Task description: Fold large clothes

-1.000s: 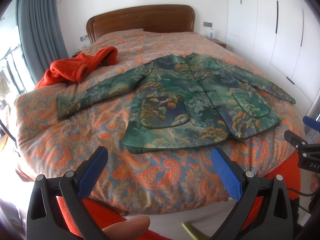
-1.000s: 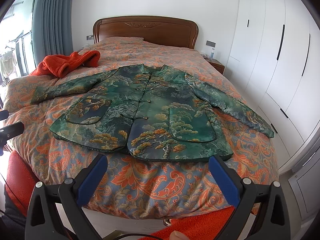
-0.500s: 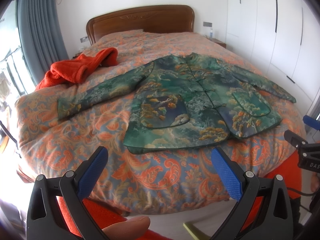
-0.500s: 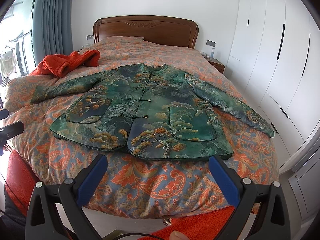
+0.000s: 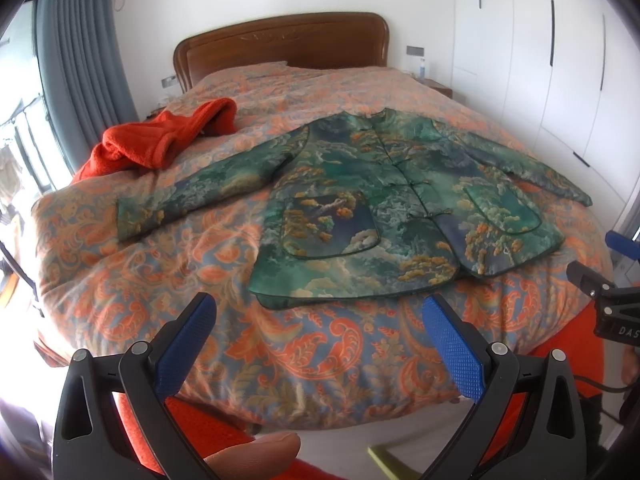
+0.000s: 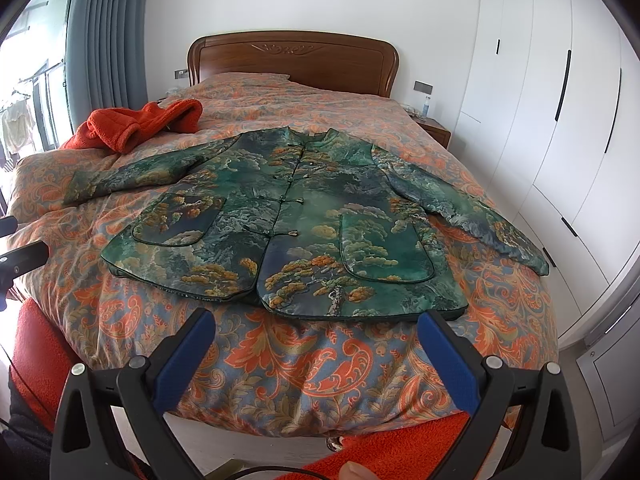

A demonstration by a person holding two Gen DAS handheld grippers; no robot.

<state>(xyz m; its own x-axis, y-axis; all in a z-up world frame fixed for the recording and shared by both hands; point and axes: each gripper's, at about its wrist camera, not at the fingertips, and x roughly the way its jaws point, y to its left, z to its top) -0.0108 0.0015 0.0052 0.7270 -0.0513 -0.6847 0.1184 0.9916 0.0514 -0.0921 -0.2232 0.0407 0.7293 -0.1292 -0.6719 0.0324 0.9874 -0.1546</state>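
Note:
A green patterned jacket (image 5: 384,200) lies flat and face up on the bed, sleeves spread out to both sides, knot buttons closed; it also shows in the right wrist view (image 6: 288,220). My left gripper (image 5: 318,336) is open and empty, held off the foot of the bed, short of the jacket's hem. My right gripper (image 6: 316,344) is open and empty too, off the foot of the bed just below the hem. The right gripper's body also shows at the right edge of the left wrist view (image 5: 604,296).
The bed (image 6: 280,352) has an orange and blue paisley cover and a wooden headboard (image 6: 292,60). A crumpled orange-red garment (image 5: 160,140) lies at the bed's far left. White wardrobes (image 6: 560,100) line the right wall, grey curtains (image 6: 104,40) the left.
Both grippers have crept slightly toward the bed. The jacket has not moved.

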